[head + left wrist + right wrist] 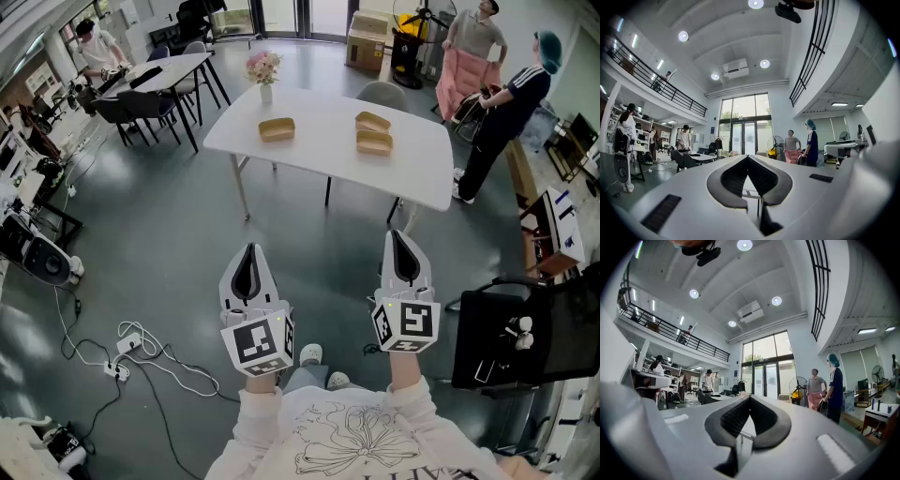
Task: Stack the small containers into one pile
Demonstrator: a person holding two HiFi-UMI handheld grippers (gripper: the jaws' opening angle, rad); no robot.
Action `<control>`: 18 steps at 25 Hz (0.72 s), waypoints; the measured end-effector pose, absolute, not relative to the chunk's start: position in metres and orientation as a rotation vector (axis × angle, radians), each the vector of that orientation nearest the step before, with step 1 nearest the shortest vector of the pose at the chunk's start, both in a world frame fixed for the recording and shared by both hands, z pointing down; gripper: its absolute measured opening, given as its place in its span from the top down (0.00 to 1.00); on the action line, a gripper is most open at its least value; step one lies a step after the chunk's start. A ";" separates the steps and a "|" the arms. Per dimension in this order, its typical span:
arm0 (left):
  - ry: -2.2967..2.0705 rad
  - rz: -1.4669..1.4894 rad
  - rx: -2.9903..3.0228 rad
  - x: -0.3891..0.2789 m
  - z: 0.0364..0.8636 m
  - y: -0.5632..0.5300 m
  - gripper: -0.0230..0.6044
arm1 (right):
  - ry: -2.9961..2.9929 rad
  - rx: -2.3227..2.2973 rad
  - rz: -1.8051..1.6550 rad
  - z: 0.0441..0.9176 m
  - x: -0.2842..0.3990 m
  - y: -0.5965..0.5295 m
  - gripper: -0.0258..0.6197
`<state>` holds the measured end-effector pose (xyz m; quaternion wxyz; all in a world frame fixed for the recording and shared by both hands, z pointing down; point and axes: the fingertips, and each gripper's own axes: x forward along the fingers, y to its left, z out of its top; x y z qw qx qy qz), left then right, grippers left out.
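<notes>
Desk (319, 155) in the upper middle of the frame is plain white, and the three small containers (277, 129) on it are a tan, cardboard-ish brown. Pink flowers (263, 66) in a white vase (266, 93) at its far edge. Floor (159, 234) is dark glossy grey. Left gripper (248, 251) and right gripper (401, 236) are white with black pads (246, 274), each with a cube (258, 342) in black-and-white square markers. Upper right there's a pink cloth (459, 80), plus something teal on a person's head (549, 47), maybe a cap or hair.
</notes>
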<state>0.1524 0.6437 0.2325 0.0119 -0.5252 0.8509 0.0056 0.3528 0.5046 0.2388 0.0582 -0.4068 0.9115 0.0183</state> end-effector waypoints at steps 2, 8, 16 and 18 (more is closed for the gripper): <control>2.655 0.020 -1.635 0.153 0.233 0.642 0.95 | 2.764 -1.230 0.057 0.239 0.353 0.503 0.94; 2.657 0.020 -1.631 0.150 0.234 0.636 0.95 | 2.770 -1.221 0.057 0.241 0.349 0.498 0.94; 2.664 0.023 -1.639 0.125 0.237 0.623 0.95 | 2.776 -1.227 0.037 0.247 0.326 0.483 0.94; 2.655 0.022 -1.640 0.118 0.236 0.618 0.95 | 2.774 -1.229 0.037 0.248 0.318 0.477 0.94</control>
